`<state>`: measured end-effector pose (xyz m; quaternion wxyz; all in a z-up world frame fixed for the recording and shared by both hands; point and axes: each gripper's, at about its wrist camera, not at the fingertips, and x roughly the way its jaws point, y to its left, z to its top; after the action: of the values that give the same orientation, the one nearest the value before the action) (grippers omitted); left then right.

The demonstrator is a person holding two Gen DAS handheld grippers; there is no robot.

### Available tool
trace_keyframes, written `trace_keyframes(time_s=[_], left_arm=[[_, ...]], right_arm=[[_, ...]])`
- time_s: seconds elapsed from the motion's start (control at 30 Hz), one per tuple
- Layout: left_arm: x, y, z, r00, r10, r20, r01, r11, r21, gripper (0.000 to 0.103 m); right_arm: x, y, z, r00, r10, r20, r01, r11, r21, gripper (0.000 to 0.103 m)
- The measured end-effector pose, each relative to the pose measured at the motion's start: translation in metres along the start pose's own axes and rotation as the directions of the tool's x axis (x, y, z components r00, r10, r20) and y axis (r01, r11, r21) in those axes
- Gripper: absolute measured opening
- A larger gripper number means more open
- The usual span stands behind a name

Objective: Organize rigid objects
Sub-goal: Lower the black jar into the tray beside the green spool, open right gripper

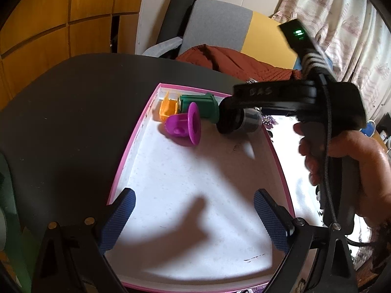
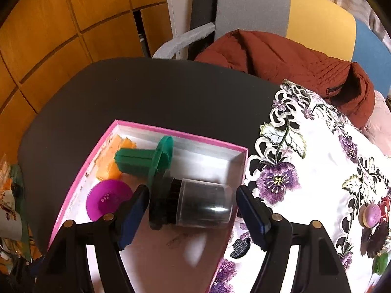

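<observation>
Left gripper (image 1: 194,217): mine, held over the near end of the pink-rimmed box (image 1: 136,134); my blue pads (image 1: 122,217) stand wide apart with only the white floor of the box between them, holding nothing.
Right gripper (image 2: 193,213): mine too, jaws spread wide, one pad on either side of the black brush (image 2: 193,205); there is a gap on each side, so I am not pressing on it.
Right hand (image 1: 342,168): seen from my left camera, wrapped round the black handle over the box's right edge.
Black brush: a black bristled part with a clear cap, lying on its side near the box's right side; its black end is against the flange of the green piece (image 2: 146,160).
Green piece: ribbed stem with a wide flange, lying on its side toward the far end of the box.
Orange piece (image 1: 167,108): in the far left corner of the box, just beside the green piece.
Purple funnel (image 1: 183,127): on its side near the left wall, just in front of the orange and green pieces.
Box: on a dark table (image 2: 158,92), its right edge beside a flowered cloth (image 2: 305,171).
Cloth: carries a small round purple thing (image 2: 371,216) near its right edge.
</observation>
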<state>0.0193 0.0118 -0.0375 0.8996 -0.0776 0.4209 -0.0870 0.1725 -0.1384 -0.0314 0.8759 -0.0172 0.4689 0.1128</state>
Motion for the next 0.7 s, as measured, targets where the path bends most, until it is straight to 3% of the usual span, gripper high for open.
trace_keyframes(time_s=[0.33,0.7], left_arm=[[-0.004,-0.006,0.0,1.0,-0.004,0.005,0.004,1.0,0.01,0.098],[-0.009,-0.03,-0.005,0.999,-0.034,0.003,0.033,0.997,0.073,0.098]], right_arm=[[-0.054,-0.03,-0.018,0.993,-0.055,0.105,0.047,0.996,0.079,0.075],[-0.085,-0.081,-0.09,0.993,-0.108,0.04,0.101,0.984,0.147,0.075]])
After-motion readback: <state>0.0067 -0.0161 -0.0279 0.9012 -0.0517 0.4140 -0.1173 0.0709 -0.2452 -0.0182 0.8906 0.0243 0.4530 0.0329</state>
